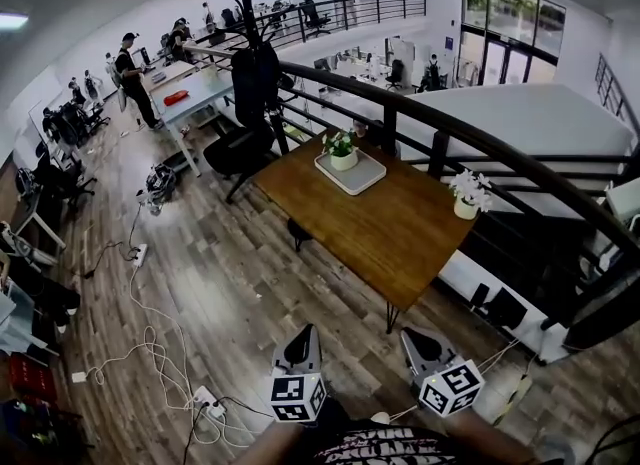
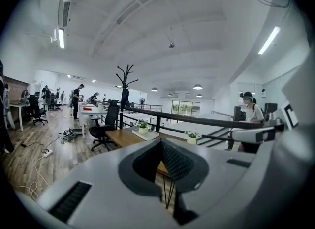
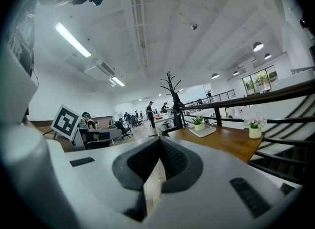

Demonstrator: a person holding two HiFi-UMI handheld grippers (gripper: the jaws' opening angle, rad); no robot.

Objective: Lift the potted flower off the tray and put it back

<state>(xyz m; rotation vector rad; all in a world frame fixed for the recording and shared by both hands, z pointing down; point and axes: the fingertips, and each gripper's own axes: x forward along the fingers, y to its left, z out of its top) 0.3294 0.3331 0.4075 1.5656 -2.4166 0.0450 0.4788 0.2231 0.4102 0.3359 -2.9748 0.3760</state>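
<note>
You stand well back from the wooden tabletop (image 1: 385, 228), a tool in each hand, held low and nearly level in front of you. The left tool (image 1: 303, 339) has its jaws pressed together with nothing between them. The right tool (image 1: 412, 339) looks the same in its own view, closed and empty. The potted flower (image 1: 341, 151) stands upright on the pale tray (image 1: 365, 177) at the tabletop's far end, close to the dark railing (image 1: 455, 133). By the look of it, the lift has not begun.

Several things could go wrong from here:

- **Closed jaws:** If you arrive with the jaws closed, they will push the small pot instead of straddling it. It could then tip or skid across the tray.
- **Grip height:** A grip taken on the leaves rather than the pot wall would probably slip.
- **Loose tray:** The tray appears to lie loose, so a dragging lift may shift it and leave you a moved target for the return.
- **Wrong pot:** A second pot (image 1: 467, 198) of white flowers sits near the tabletop's right edge. You could mistake it for the one you want, or a wide swing of the right tool could sweep it off.
- **Trip hazard:** Cables (image 1: 150, 338) trail over the floor (image 1: 260, 283) to your left, so a sidestep that way on the approach could catch a foot.
</note>
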